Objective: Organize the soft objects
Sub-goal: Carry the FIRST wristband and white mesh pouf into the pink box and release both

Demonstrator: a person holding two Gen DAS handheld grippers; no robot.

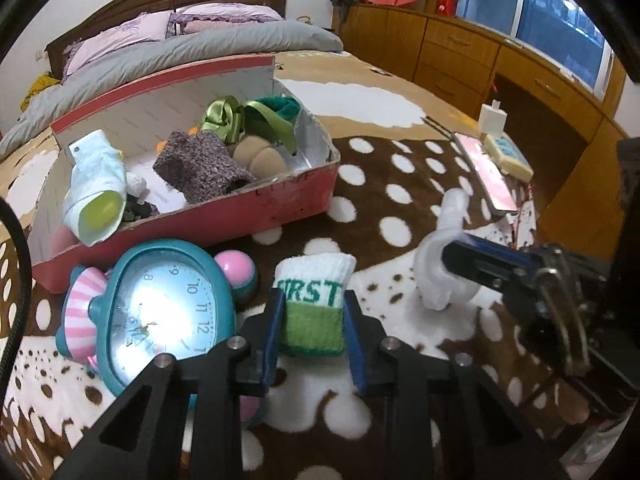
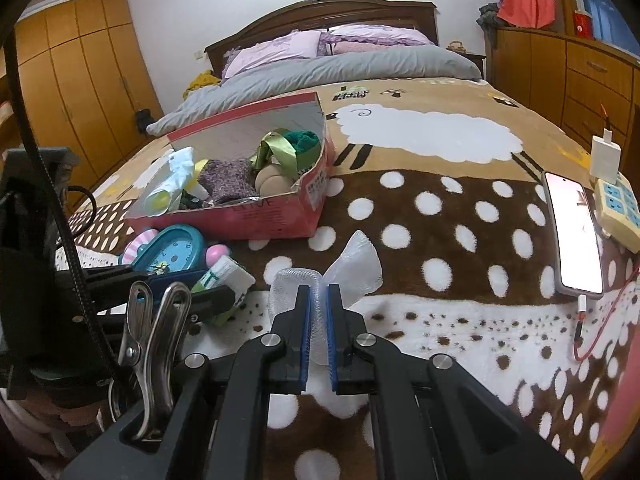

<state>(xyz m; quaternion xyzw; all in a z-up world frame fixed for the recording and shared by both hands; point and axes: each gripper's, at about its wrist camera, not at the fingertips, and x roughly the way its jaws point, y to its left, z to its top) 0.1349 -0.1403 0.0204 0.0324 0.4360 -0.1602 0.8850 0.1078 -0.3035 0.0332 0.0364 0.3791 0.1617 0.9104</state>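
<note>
A rolled white and green sock [image 1: 316, 280] marked "FIRST" lies on the spotted blanket in front of the pink shoebox [image 1: 280, 204]. My left gripper [image 1: 313, 294] is shut on it, blue pads pressed on both sides of the green band. To its right, my right gripper [image 2: 318, 290] is shut on a white sock [image 2: 352, 264], which bunches out past the pads just above the blanket. The right wrist view shows the left gripper [image 2: 218, 286] and its sock [image 2: 230, 274] low on the left. The box [image 2: 256, 220] holds a purple sock [image 1: 200, 168], green ribbon and other soft pieces.
A teal alarm clock [image 1: 160, 320] and a pink ball [image 1: 236, 270] lie just left of the left gripper, in front of the box. A phone [image 2: 572, 232], a power strip [image 2: 618, 208] and a red cable lie at the blanket's right edge. Wooden drawers stand beyond.
</note>
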